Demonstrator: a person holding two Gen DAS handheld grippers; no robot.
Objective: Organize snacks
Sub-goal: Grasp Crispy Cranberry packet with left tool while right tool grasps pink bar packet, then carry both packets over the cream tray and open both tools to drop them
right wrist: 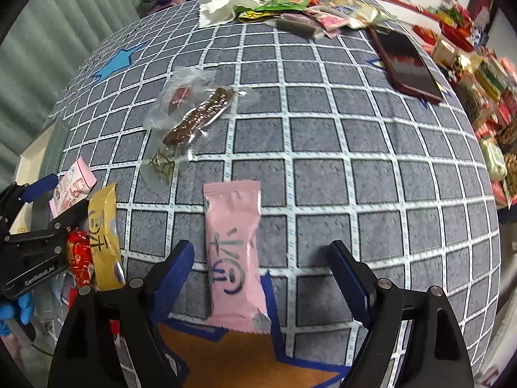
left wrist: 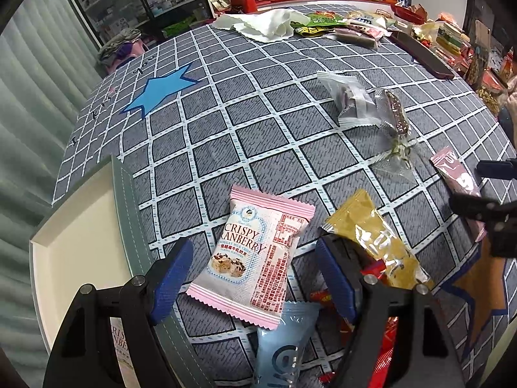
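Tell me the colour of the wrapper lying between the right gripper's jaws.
Pale pink, with dark printed characters: the pink snack packet shows best in the right wrist view.

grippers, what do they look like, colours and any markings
Both are black plastic frames with two wedge-shaped fingers, faced with blue pads, and round silver pivot pins. The right gripper has sawtooth edges on its pads. Seen from the right wrist view, the left gripper carries small white lettering, too blurred to read, and a blue-gloved hand holds it. No cables show.
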